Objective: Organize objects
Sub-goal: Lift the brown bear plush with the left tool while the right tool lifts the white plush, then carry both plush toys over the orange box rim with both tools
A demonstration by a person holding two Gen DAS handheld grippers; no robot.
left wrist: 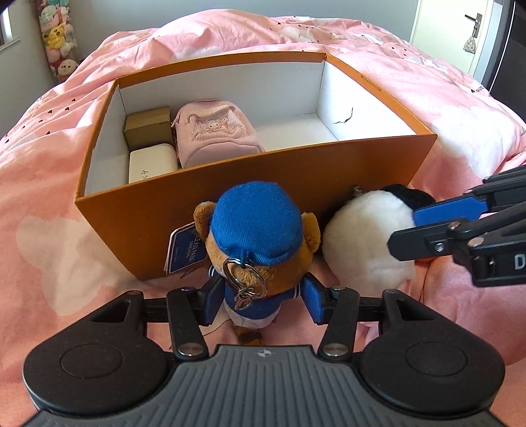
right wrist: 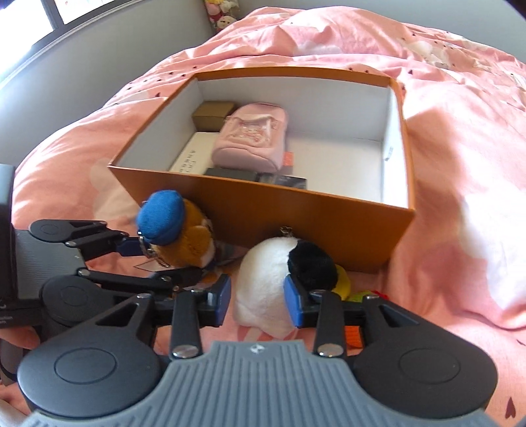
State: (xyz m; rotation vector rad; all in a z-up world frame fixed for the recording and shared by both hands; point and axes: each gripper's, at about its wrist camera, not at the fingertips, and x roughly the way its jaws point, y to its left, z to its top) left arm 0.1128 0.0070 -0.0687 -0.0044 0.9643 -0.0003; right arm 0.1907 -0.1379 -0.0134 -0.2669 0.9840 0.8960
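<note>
An open orange box (left wrist: 230, 193) (right wrist: 296, 210) sits on the pink bedspread. Inside it are a pink mini backpack (left wrist: 215, 133) (right wrist: 251, 136), a gold box (left wrist: 148, 128), a white case (left wrist: 151, 164) and dark flat items (right wrist: 256, 175). A bear plush with a blue cap (left wrist: 256, 236) (right wrist: 177, 230) stands against the box front. My left gripper (left wrist: 259, 299) has its blue pads on both sides of the bear's body and looks shut on it. A white and black plush (left wrist: 365, 236) (right wrist: 279, 276) lies to its right. My right gripper (right wrist: 258, 299) has closed on this plush.
The pink bedspread (left wrist: 65, 230) surrounds the box. Stuffed toys (left wrist: 59, 39) hang at the far left wall. A white door (left wrist: 453, 29) is at the far right. Yellow and orange parts (right wrist: 345, 285) show beside the white plush.
</note>
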